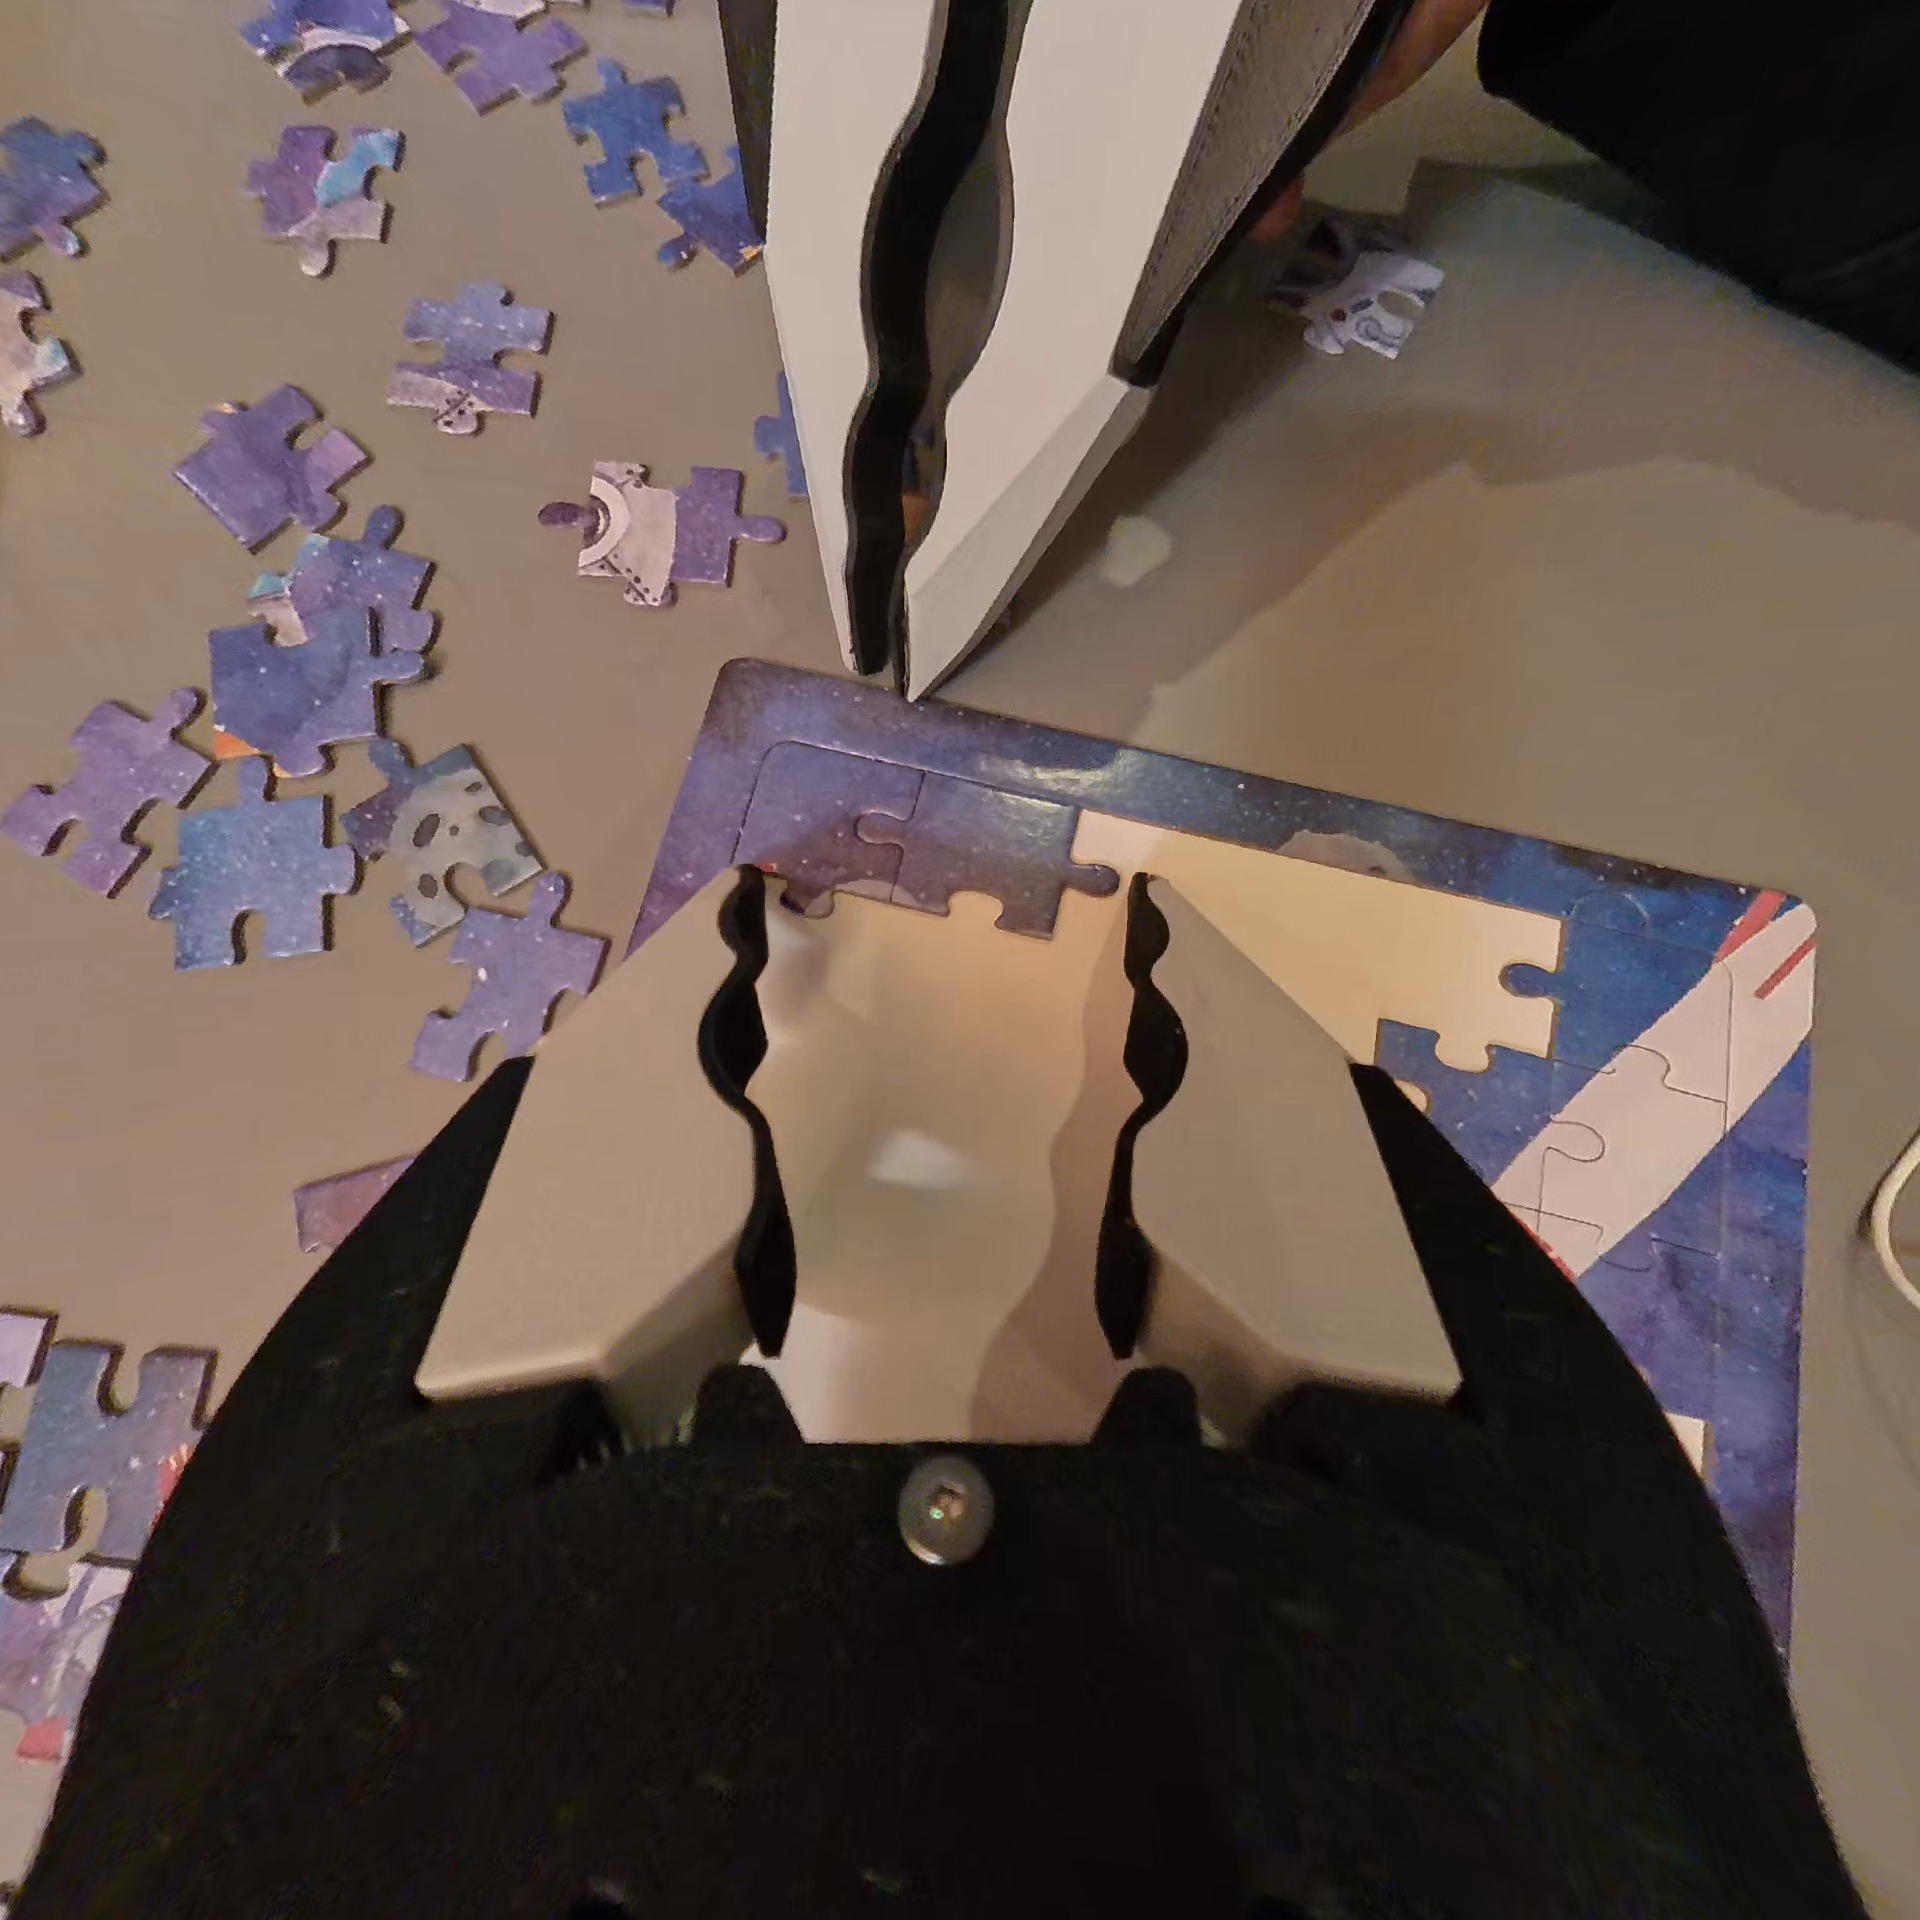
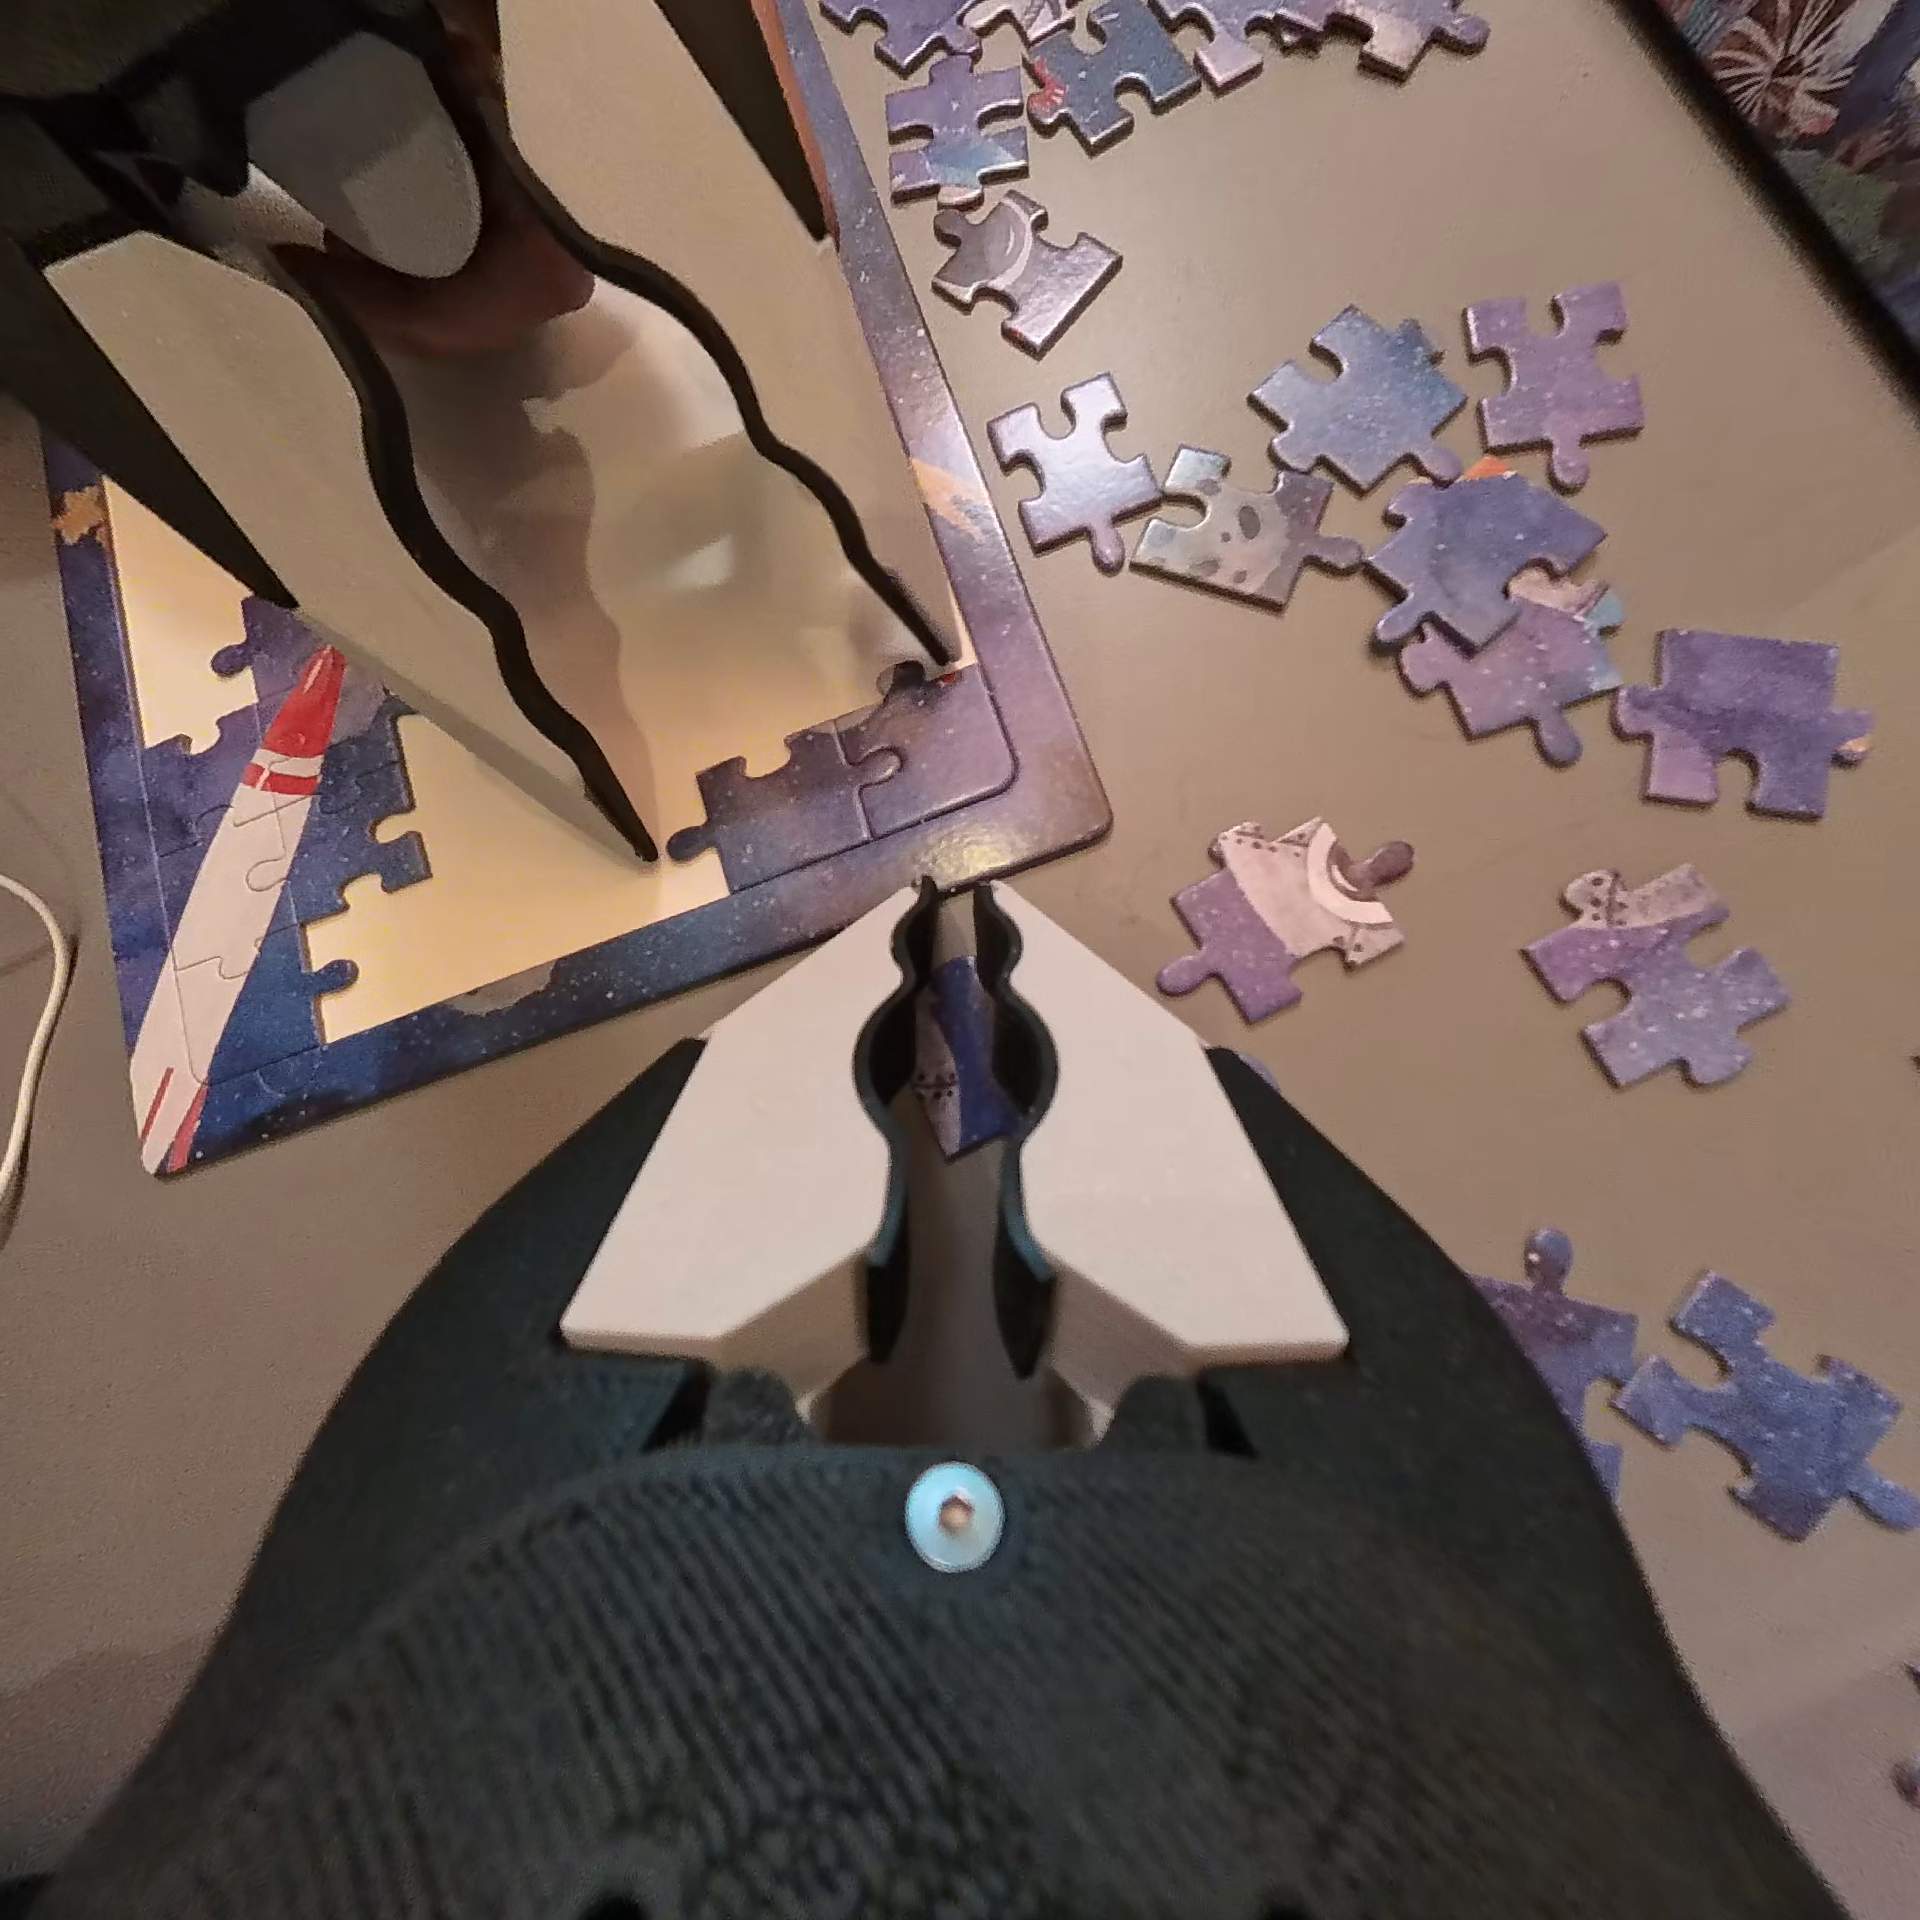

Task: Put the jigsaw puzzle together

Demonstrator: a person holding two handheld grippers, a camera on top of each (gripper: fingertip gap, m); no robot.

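Puzzle: the frame [image 2: 1023, 665] lies flat on the counter [image 2: 1195, 790], its near corner just ahead of your right fingers and its open middle under your left ones.
Pieces in place: two purple pieces [image 1: 914, 842] sit locked into the corner just past your left fingertips; a block with a red-and-white rocket [image 2: 270, 831] fills the far side, off to the right of your left fingers.
Left gripper [image 1: 940, 883]: your fingers stand wide apart with nothing between them, tips low over the bare board beside the two corner pieces.
Right gripper [image 2: 951, 891]: your fingers are nearly closed, tips at the frame's outer edge by the corner. A dark blue piece [image 2: 961, 1049] shows in the hollow between them; whether the pads press it, you cannot tell from here.
Loose pieces [image 2: 1496, 551]: many lie scattered on the counter, to the right of your right fingers and to the left of your left ones.
Progress: early, by the look of it. Most of the board is bare and most pieces are still outside the frame.
Also there: a white cable [image 2: 42, 966] beyond the frame's far side.
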